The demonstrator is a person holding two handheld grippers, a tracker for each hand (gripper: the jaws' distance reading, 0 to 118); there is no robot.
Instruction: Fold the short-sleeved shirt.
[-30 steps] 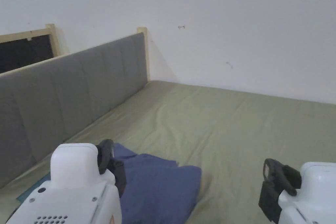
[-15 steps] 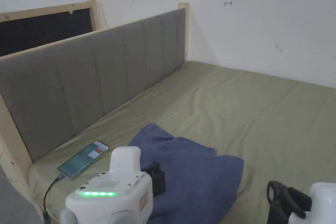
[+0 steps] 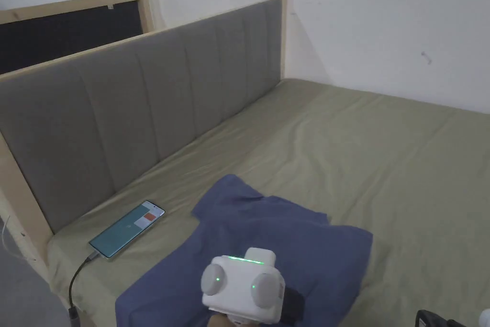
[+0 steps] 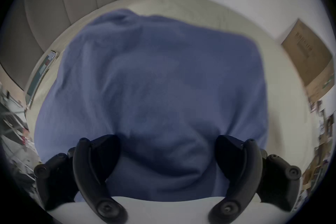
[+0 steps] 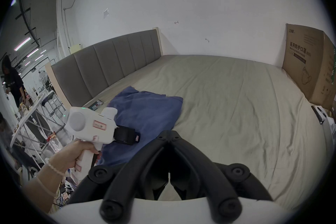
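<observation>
**Shirt bunched at the bed's near edge**

The shirt (image 3: 268,251) lies crumpled on the bed (image 3: 383,160), near the front edge, a phone (image 3: 127,228) just beside it. The left claw (image 4: 167,151) hangs over the cloth with jaws wide apart, holding nothing. The right claw (image 5: 170,138) is closed and empty (well off to the side). A likely fault: pinching several layers at once, so the shirt lifts as a lump; a tug could also slide it off the edge.
</observation>
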